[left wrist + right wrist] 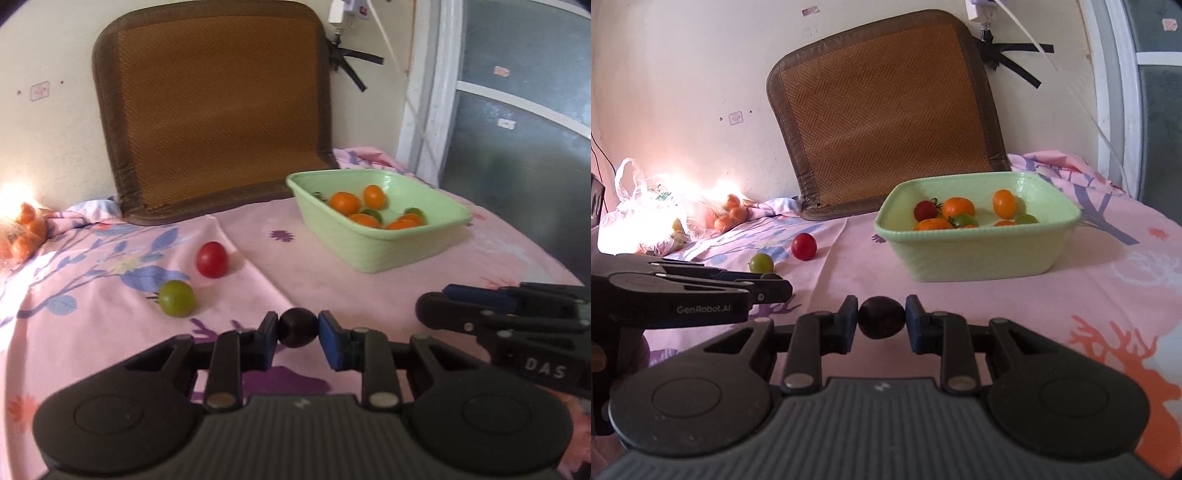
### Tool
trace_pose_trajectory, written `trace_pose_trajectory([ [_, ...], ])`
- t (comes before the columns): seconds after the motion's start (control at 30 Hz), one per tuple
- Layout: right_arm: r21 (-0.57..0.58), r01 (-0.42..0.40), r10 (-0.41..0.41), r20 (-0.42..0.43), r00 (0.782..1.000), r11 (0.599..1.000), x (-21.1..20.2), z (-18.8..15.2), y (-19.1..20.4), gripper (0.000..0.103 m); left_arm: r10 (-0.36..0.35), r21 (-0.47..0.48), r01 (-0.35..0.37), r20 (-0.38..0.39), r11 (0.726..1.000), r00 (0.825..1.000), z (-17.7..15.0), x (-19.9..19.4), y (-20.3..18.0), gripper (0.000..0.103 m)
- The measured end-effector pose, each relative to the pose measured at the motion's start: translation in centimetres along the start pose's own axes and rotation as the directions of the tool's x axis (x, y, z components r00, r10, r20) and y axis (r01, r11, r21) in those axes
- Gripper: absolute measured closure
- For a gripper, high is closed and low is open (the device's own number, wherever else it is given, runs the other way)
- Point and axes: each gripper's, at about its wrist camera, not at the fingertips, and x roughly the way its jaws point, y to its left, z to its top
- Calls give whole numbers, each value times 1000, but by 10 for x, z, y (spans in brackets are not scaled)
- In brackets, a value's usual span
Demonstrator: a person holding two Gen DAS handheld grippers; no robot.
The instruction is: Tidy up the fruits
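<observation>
My left gripper [297, 328] is shut on a dark purple tomato [298, 327], held just above the pink cloth. My right gripper [881, 321] is shut on another dark purple tomato [881, 322]. A red tomato [211, 259] and a green tomato [176, 298] lie on the cloth to the left; they also show in the right wrist view, red tomato [803, 246] and green tomato [761, 263]. A pale green basket [971, 254] ahead holds several orange, green and red fruits [958, 208]; the basket also shows in the left wrist view [373, 251].
A brown woven cushion [886, 110] leans on the wall behind. A plastic bag with oranges [729, 214] lies at the back left in glare. The pink floral cloth [1108, 288] covers the table. The right gripper's body [517, 321] sits at the left view's right side.
</observation>
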Motion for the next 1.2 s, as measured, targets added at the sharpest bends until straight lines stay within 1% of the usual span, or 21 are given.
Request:
trace_pose_trajectory([
  [0.07,-4,24,-24,9,1000,1000,-11,-5,-5,73,-67,12,67,-7,998,998,-3,-3,-17,78],
  [0.13,-11,51,-50,18,999,999,-21,-11,-9,73,-110,35,111,-16,993,994,-6,-4,-36,78],
  [0.2,-25,82,-81,31,996,996,-32,-17,-12,73,-136,57,137,-24,989,990,-9,-4,-51,78],
  [0.27,-40,110,-109,42,993,993,-40,-22,-15,72,-147,76,150,-34,986,988,-12,-2,-63,78],
  [0.37,-51,137,-135,40,990,989,-48,-30,-21,72,-142,99,146,-52,984,989,-18,1,-75,78],
  [0.43,-38,143,-142,28,989,989,-49,-34,-26,72,-130,105,135,-57,985,990,-21,2,-79,77],
  [0.53,-19,135,-135,26,991,991,-51,-38,-30,72,-106,114,111,-46,987,993,-25,1,-83,72],
  [0.6,-17,135,-134,32,990,991,-51,-40,-30,71,-100,124,103,-33,987,994,-28,1,-84,71],
  [0.67,-24,146,-146,26,989,989,-48,-42,-29,67,-94,136,96,-21,986,995,-31,0,-87,70],
  [0.83,-8,152,-152,17,988,988,-47,-45,-31,67,-93,125,94,-15,988,996,-31,0,-87,70],
  [1.2,-45,187,-186,17,982,981,-46,-47,-24,67,-100,109,100,-5,989,995,-32,-1,-84,70],
])
